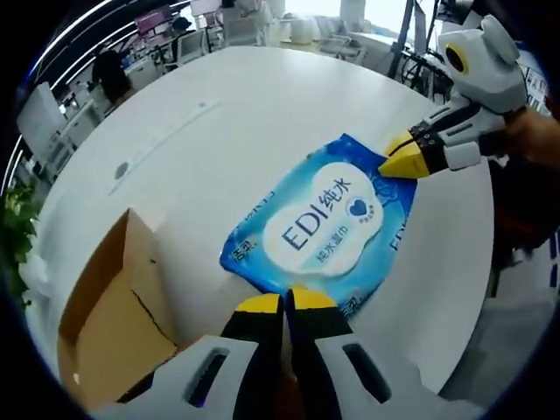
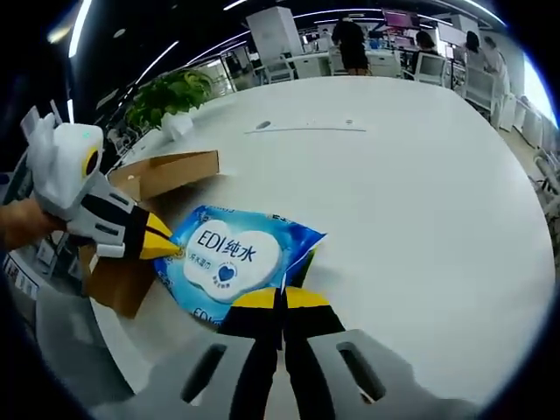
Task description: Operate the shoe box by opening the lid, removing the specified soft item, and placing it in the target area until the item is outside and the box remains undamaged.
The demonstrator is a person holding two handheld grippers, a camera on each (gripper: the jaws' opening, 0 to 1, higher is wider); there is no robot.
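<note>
White table [image 1: 262, 96], wipes pack [image 1: 324, 219] between both claws

The left gripper view looked down from close above the white desk [image 1: 262, 114] at the blue wipes pack [image 1: 319, 223]; the right gripper view faced the same pack [image 2: 232, 258] from its opposite end. Both shared the pack, the cardboard box [image 1: 109, 315] and each other's claw

The wipes pack [image 1: 324, 219] was blue with a white panel and blue lettering; beside it the box [image 1: 109, 319] was plain brown, the table [image 1: 262, 114] white, gripper tips yellow
</note>
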